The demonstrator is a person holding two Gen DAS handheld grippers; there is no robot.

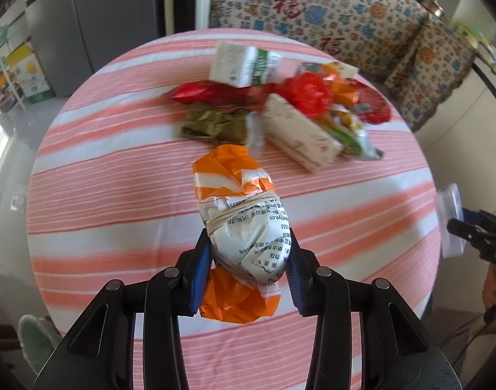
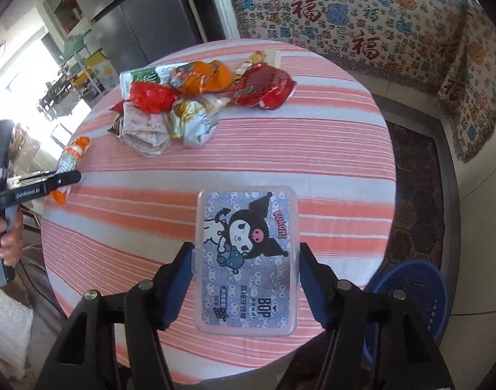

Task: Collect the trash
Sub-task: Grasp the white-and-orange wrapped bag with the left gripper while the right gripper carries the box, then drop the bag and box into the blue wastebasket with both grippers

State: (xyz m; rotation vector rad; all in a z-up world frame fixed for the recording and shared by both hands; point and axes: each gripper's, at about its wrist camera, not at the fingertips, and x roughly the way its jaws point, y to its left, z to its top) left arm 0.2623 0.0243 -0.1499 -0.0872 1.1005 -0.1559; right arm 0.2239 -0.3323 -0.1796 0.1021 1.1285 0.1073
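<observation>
My left gripper (image 1: 248, 260) is shut on an orange and white plastic bundle (image 1: 241, 227) tied with string, held above the striped round table (image 1: 118, 195). It also shows in the right wrist view (image 2: 71, 159), at the left. My right gripper (image 2: 246, 263) is shut on a clear plastic box (image 2: 248, 260) with a cartoon label, held over the table's near edge. That box shows in the left wrist view (image 1: 449, 217) at the far right. A pile of wrappers and packets (image 2: 196, 104) lies on the far part of the table, also in the left wrist view (image 1: 280, 107).
A blue plastic basket (image 2: 410, 295) stands on the floor right of the table. A pale green bin (image 1: 36, 338) sits low at the left. A sofa with a patterned cover (image 2: 378, 16) is behind the table. A grey fridge (image 1: 101, 26) stands at the back left.
</observation>
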